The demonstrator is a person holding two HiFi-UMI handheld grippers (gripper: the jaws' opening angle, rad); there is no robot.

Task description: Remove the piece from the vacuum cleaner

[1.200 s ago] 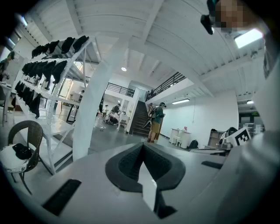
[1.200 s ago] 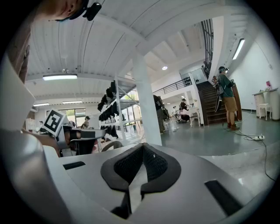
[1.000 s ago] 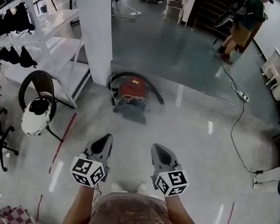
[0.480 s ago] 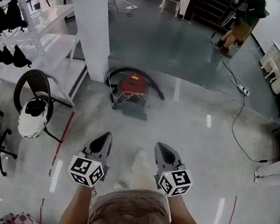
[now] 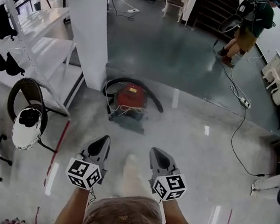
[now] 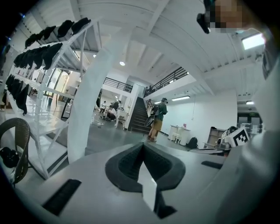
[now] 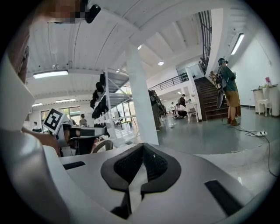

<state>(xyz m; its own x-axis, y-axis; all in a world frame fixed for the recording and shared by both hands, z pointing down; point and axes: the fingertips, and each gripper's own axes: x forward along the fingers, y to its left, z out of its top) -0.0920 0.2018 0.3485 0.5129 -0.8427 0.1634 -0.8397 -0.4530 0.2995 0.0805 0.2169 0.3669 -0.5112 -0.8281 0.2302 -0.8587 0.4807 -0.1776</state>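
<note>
Approach stage: a person stands on a polished, pale grey floor (image 5: 200, 158) with the left gripper (image 5: 105, 139) and right gripper (image 5: 154, 150) held out side by side and nearly level. Both are fully closed and empty, and in each gripper view the black, ribbed pads meet at a seam with nothing between them. The vacuum cleaner (image 5: 132, 95) sits well ahead of both tools on the floor, just beside the base of a square white pillar (image 5: 87, 25) and near a white metal shelving rack (image 5: 45, 50). It is a squat red canister that looks like smooth moulded plastic, with a black hose (image 5: 146, 85) curving round it in an arc and pale cord bunched on its near side. A flat grey part (image 5: 128, 123) lies against its near end, too blurred to identify. No step of the removal has begun. The next move probably calls for closing the gap, lowering both tools to floor height and opening the jaws. One gripper would likely steady the canister while the other pulls the piece off. A rounded, slick shell may slip under the pads. Farther off, a black cable (image 5: 235, 121) snakes across the floor and a second person (image 5: 251, 21) stands by the stairs.
</note>
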